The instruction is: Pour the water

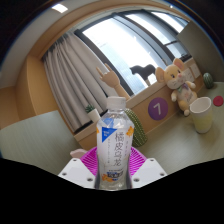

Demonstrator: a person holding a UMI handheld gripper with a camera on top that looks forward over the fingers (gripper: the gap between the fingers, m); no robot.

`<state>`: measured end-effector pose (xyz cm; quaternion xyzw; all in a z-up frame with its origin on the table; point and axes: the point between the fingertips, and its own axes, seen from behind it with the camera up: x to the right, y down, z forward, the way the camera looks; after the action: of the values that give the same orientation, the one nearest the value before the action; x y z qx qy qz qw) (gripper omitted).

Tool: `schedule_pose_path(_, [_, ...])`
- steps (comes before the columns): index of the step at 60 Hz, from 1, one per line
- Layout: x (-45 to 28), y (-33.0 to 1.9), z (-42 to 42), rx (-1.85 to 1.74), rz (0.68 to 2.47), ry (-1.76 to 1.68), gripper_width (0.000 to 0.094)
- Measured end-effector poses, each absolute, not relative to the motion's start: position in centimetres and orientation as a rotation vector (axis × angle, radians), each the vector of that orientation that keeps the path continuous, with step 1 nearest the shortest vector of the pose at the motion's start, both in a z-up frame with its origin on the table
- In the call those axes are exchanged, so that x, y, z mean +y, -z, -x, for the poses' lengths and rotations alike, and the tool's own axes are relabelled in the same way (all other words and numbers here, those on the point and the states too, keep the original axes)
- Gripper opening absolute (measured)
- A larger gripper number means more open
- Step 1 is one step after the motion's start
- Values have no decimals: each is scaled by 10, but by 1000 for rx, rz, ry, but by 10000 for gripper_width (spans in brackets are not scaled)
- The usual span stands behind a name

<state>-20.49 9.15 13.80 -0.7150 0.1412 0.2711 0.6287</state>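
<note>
Clear plastic bottle (pixel 116 146) with a white cap and a pale label is sitting upright right between the two fingers of the gripper (pixel 113 172), so it's looking like the pickup part of the pour. The pink pads (pixel 90 160) are showing on either side of the lower half of the bottle and they seem to be pressing on it, so I'm reading this as the tongs pinching the bottle, though I can't swear there's no sliver of a gap.

Off beyond the bottle and to its right, a white cup (pixel 201 113) is standing on the pale table (pixel 40 150), well apart from the gripper. Next to it a teddy bear (pixel 181 86) is sitting beside a purple card with a 7 (pixel 157 107). Curtains (pixel 72 75) and a big window (pixel 135 40) are filling the background.

What's worrying me: the cap is looking like it's still on, so tipping now would be pouring nothing. Also the hold is sitting low on a smooth, squishy bottle, so it could be slipping or swinging once it's tilting. And the cup is parked close to the bear, so a sloppy approach could be knocking one of them or splashing the table.
</note>
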Motion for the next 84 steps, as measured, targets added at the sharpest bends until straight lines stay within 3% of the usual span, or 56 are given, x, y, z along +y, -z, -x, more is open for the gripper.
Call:
schedule_pose_path(11, [108,-170,148,694,1474,-941,353])
schedule_pose_path(22, [121,-194,91,1068,1178,-1274,352])
schedule_pose_path(54, [145,-197,-11,1564,520,-1713,353])
schedule_pose_path(71, [141,-198,-9,1567,539,-1699,357])
schedule_pose_path(76, [141,-218,-8,1453,643,-1619,355])
schedule_pose_path(84, [142,-261,4,1115,974,-1341,375])
